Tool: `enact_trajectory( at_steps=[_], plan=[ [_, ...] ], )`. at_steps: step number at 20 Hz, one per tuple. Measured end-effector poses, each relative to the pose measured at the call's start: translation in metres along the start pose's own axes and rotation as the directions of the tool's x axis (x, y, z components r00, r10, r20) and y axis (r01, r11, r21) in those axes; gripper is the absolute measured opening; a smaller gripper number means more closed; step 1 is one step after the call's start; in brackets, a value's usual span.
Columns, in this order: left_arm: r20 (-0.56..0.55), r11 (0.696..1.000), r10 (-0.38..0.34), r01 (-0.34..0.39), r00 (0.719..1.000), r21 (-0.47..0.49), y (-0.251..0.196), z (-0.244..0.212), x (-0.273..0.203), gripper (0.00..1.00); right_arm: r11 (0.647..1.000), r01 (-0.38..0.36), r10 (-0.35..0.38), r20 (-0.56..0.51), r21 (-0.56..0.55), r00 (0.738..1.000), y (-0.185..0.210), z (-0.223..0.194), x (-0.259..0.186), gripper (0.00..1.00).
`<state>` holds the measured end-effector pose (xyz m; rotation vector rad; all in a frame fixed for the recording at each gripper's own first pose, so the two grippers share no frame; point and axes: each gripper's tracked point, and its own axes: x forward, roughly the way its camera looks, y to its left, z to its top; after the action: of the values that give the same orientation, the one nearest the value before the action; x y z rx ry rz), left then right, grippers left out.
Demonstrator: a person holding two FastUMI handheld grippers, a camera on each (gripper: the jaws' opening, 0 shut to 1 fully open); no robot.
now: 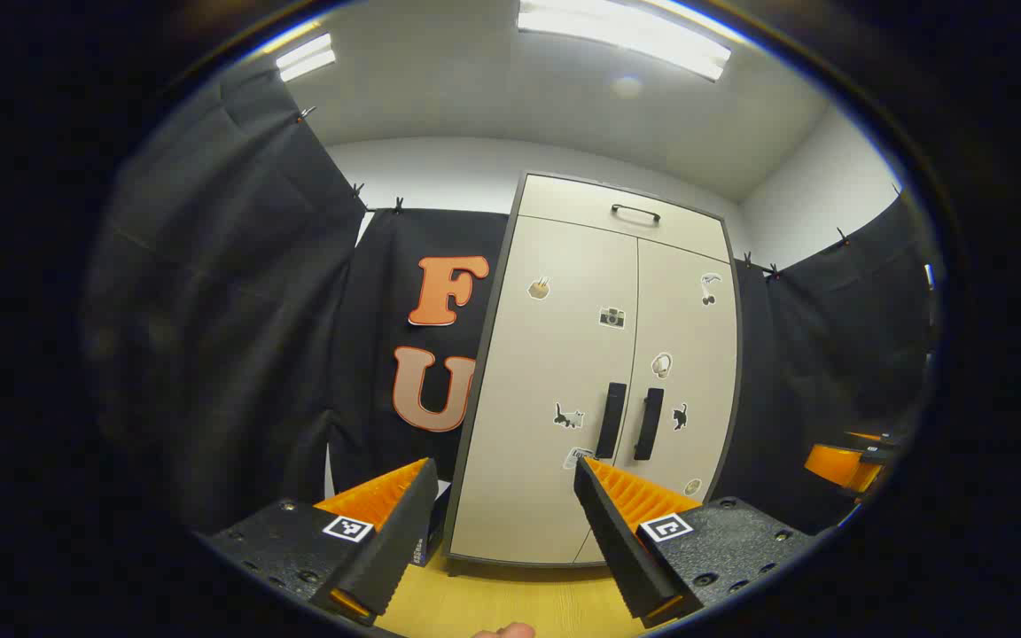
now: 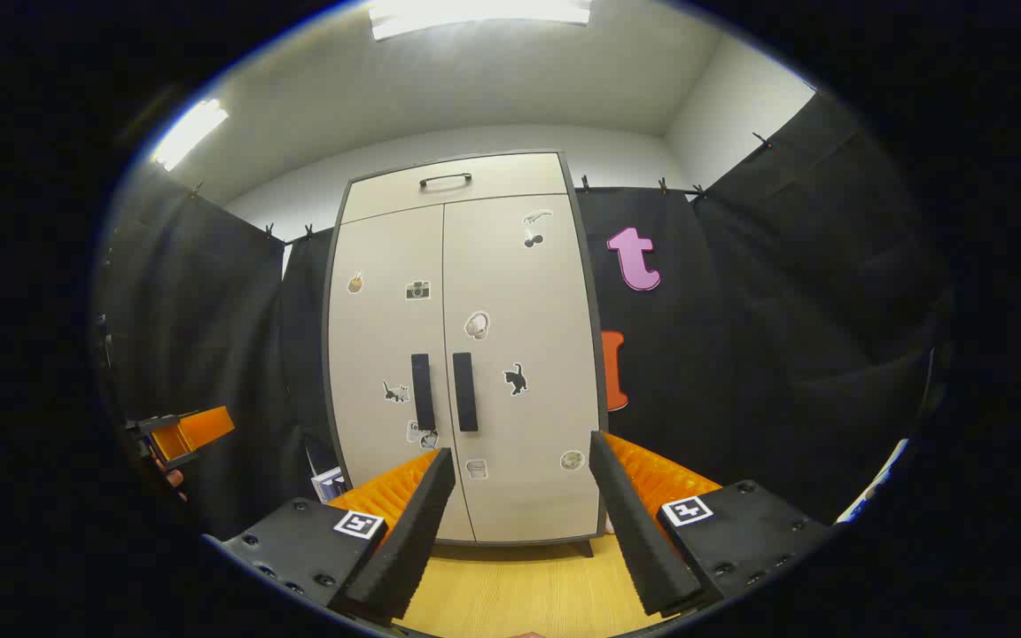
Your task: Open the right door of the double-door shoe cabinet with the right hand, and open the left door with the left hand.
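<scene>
In the left gripper view we saw our left tongs (image 1: 503, 474) spread wide with nothing between the fingers, held well short of the shoe cabinet (image 1: 595, 372). In the right gripper view our right tongs (image 2: 521, 468) stood just as open and empty, also well apart from the cabinet (image 2: 466, 354).

Beyond the tongs, the cabinet stood upright on the pale wooden floor (image 2: 519, 589) against the booth's black cloth wall (image 2: 741, 337), its long axis vertical. Both tall doors were shut, so we could not tell what it held. The left door (image 2: 386, 354) and the right door (image 2: 519, 354) met at a seam down the middle, and each carried a dark bar handle running vertically just beside that seam: the left handle (image 2: 423, 392) and the right handle (image 2: 464, 391). In the left gripper view the same two handles (image 1: 611, 420) (image 1: 649, 424) appeared between and above our fingers. Small stickers dotted both doors, a black cat (image 2: 516, 379) among them.

Above the doors sat a shut top panel (image 2: 453, 184) with a horizontal handle. At the right edge of the left gripper view we glimpsed the other tongs (image 1: 843, 465).
</scene>
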<state>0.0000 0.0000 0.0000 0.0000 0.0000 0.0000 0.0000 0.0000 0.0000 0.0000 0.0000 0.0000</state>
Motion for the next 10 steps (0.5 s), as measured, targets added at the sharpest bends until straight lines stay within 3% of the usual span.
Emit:
enact_trajectory(
  at_steps=[10],
  plan=[
    [0.002,1.000,0.010,-0.010,1.000,0.003,0.0047,0.0001,-0.0059,0.94,1.000,-0.005,0.005,-0.001,0.008,1.000,0.0046,0.0008,-0.0052,0.98]
  ],
)
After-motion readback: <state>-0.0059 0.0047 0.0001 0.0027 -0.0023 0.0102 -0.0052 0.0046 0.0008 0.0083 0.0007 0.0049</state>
